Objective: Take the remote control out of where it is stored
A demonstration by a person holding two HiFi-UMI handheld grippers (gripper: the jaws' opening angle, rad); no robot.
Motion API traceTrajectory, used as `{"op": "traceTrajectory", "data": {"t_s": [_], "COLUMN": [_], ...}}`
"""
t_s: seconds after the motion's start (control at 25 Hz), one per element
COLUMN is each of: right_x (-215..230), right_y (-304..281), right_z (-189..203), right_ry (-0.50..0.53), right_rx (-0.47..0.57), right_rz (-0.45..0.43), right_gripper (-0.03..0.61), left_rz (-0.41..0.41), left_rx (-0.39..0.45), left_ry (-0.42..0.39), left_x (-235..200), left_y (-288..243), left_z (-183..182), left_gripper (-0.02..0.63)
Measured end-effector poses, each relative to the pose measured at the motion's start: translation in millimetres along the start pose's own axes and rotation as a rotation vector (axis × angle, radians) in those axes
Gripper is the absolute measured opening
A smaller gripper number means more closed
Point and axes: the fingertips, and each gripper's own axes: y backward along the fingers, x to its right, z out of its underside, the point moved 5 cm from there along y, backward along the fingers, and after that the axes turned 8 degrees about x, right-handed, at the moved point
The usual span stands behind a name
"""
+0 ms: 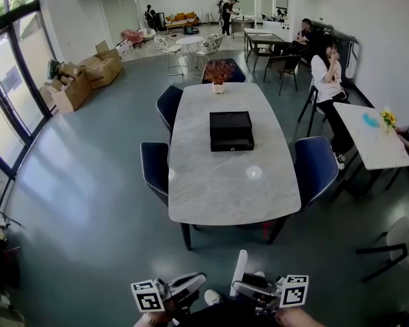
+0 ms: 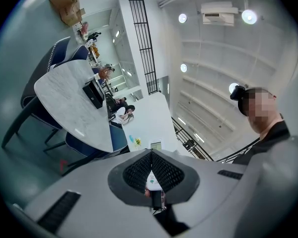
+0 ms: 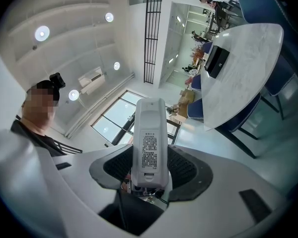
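A white remote control [image 3: 149,145] stands upright between the jaws of my right gripper [image 3: 150,156], its label side facing the camera. In the head view the remote control [image 1: 239,271] sticks up from the right gripper [image 1: 249,289] at the bottom edge. Beside it, my left gripper [image 1: 185,288] is shut with nothing held. The left gripper [image 2: 151,155] view shows its pads pressed together. A black storage box [image 1: 231,131] sits closed on the marble table [image 1: 218,182], well away from both grippers. I also see the black box [image 3: 217,61] far off in the right gripper view.
Dark blue chairs [image 1: 154,167] [image 1: 315,165] stand around the table, and a potted red plant [image 1: 219,73] sits at its far end. A white side table [image 1: 371,133] and seated people [image 1: 325,73] are to the right. Cardboard boxes [image 1: 88,73] lie at the left wall.
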Motion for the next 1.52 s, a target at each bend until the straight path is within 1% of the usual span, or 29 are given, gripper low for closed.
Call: {"op": "traceTrajectory", "data": {"t_s": [0.4, 0.56, 0.68, 0.76, 1.08, 1.24, 1.44, 1.52], "right_x": [0.4, 2.3, 3.2, 4.9, 5.1, 5.1, 10.6, 9.5], "right_y": [-6.1, -7.6, -11.7, -13.4, -15.9, -17.0, -14.1, -14.7], "right_z": [8.1, 3.7, 9.4, 10.7, 8.2, 6.3, 2.4, 1.8], "right_ry": [-0.014, 0.053, -0.005, -0.016, -0.015, 0.040, 0.039, 0.024], "right_rx": [-0.011, -0.043, -0.032, -0.034, -0.051, -0.071, -0.072, -0.065], "right_rz": [0.002, 0.024, 0.000, -0.005, 0.002, 0.028, 0.031, 0.022], "right_gripper": [0.216, 0.216, 0.216, 0.216, 0.216, 0.216, 0.216, 0.216], "left_rz": [-0.003, -0.002, -0.007, -0.008, -0.021, -0.014, -0.019, -0.018], "left_rx": [0.003, 0.010, 0.019, 0.021, 0.027, 0.030, 0.024, 0.023], "left_ry": [-0.004, 0.000, -0.001, -0.003, 0.001, 0.010, 0.001, -0.001], "left_x": [-1.4, -1.1, -3.5, -5.4, -7.3, -4.4, -7.3, -6.8], "left_y": [9.3, 9.1, 12.9, 14.3, 14.8, 15.4, 11.4, 9.9], "left_z": [-2.0, -3.9, -5.4, -5.4, -6.9, -9.4, -8.5, -9.2], "left_gripper": [0.008, 0.008, 0.008, 0.008, 0.008, 0.008, 0.008, 0.008]}}
